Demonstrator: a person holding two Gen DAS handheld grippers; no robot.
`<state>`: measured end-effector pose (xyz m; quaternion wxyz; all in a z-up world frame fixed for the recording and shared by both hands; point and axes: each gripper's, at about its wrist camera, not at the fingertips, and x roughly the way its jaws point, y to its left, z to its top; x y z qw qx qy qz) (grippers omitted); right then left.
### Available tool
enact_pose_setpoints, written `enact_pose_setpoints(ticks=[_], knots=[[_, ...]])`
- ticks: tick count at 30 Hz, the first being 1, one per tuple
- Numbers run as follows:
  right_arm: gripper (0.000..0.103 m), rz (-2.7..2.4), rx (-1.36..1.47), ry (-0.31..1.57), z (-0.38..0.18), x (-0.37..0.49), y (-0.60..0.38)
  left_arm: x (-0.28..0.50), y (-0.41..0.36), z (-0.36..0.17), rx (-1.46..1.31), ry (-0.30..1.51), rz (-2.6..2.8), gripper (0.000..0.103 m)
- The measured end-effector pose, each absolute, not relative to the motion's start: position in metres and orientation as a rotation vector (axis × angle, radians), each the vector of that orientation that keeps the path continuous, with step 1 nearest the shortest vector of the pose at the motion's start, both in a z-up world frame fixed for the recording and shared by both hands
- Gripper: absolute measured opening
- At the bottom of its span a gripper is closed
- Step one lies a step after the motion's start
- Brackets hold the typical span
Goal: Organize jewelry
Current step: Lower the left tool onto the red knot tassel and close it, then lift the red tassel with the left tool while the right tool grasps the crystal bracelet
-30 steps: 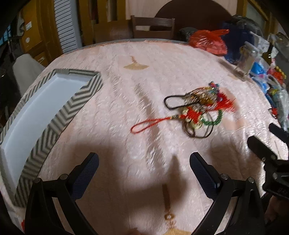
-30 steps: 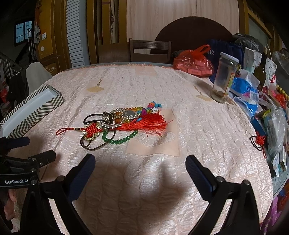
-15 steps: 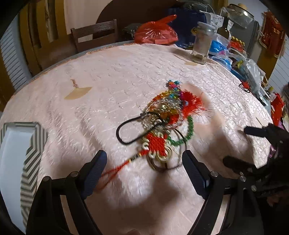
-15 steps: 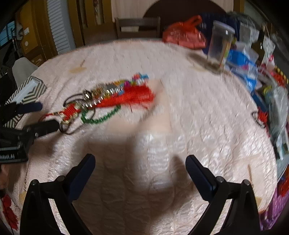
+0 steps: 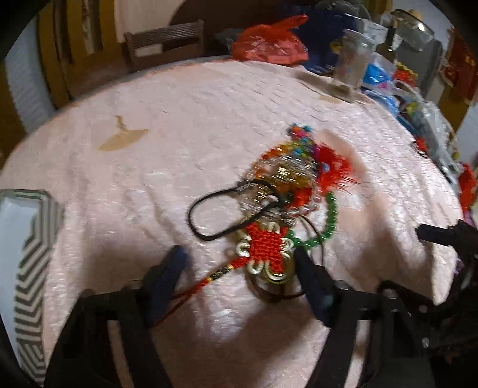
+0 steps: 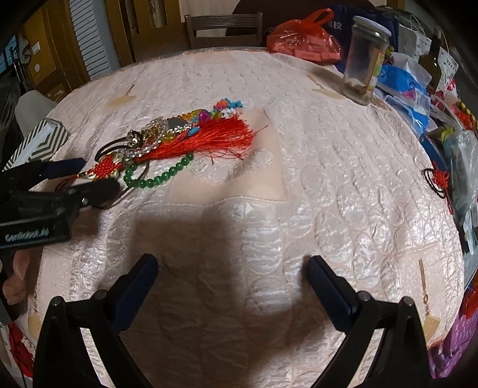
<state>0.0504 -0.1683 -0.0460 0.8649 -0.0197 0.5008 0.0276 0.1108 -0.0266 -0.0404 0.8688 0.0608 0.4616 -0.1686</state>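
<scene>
Right wrist view: round table (image 6: 328,179) under pale pink quilted cloth fills the frame; broad bare cloth at centre and lower right. Clutter of bags and packets (image 6: 418,83) lines the upper right and right rim; red plastic bag (image 6: 301,35) and glass jar (image 6: 363,59), dark residue at its bottom, stand at top right. Chair (image 6: 224,28) beyond the far edge.

Chevron-patterned box (image 5: 27,268) sits at the left edge of the left wrist view, white interior, contents not visible.

Jewelry pile (image 6: 179,140) lies left of centre: red tassel, green bead bracelet (image 6: 158,176), coloured beads, black cord loop, all tangled.

Left gripper (image 5: 239,262), jaws wide, straddles the pile's near end; red knot pendant (image 5: 266,241) lies between the fingers, its red cord running to the left finger.

Right gripper (image 6: 233,268), jaws wide, holds nothing, over bare cloth at lower centre, well apart from the pile.
</scene>
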Motion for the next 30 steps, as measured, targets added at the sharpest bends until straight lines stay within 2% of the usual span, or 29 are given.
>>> enact_pose_setpoints(ticks=[1,4,5,6,7,9,11,12,13,19,30], knots=[[0.102,0.056,-0.048,1.05,-0.046,0.05,-0.168,0.11,-0.025,-0.04,0.122,0.965,-0.339,0.058],[0.102,0.056,-0.058,1.049,-0.047,0.05,-0.167,0.109,-0.018,-0.04,0.077,0.965,-0.334,0.059],[0.102,0.056,-0.058,1.049,-0.047,0.05,-0.167,0.109,-0.017,-0.041,0.069,0.964,-0.335,0.061],[0.102,0.056,-0.06,1.049,-0.047,0.05,-0.166,0.109,-0.018,-0.041,0.064,0.966,-0.346,0.071],[0.102,0.055,-0.059,1.048,-0.047,0.05,-0.167,0.109,-0.021,-0.042,0.071,0.967,-0.359,0.075],[0.102,0.055,-0.06,1.049,-0.047,0.05,-0.167,0.108,-0.025,-0.043,0.1,0.956,-0.352,0.075],[0.102,0.055,-0.06,1.049,-0.047,0.05,-0.167,0.104,-0.026,-0.041,0.09,0.925,-0.375,0.06],[0.102,0.056,-0.061,1.048,-0.047,0.05,-0.166,0.102,-0.024,-0.039,0.062,0.919,-0.39,0.039],[0.102,0.056,-0.061,1.048,-0.047,0.05,-0.166,0.102,-0.021,-0.038,0.036,0.925,-0.406,0.027],[0.103,0.058,-0.061,1.043,-0.048,0.05,-0.166,0.092,-0.017,-0.025,0.009,0.882,-0.441,0.025],[0.103,0.059,-0.062,1.039,-0.048,0.049,-0.165,0.043,0.017,0.039,-0.061,0.747,-0.477,0.024]])
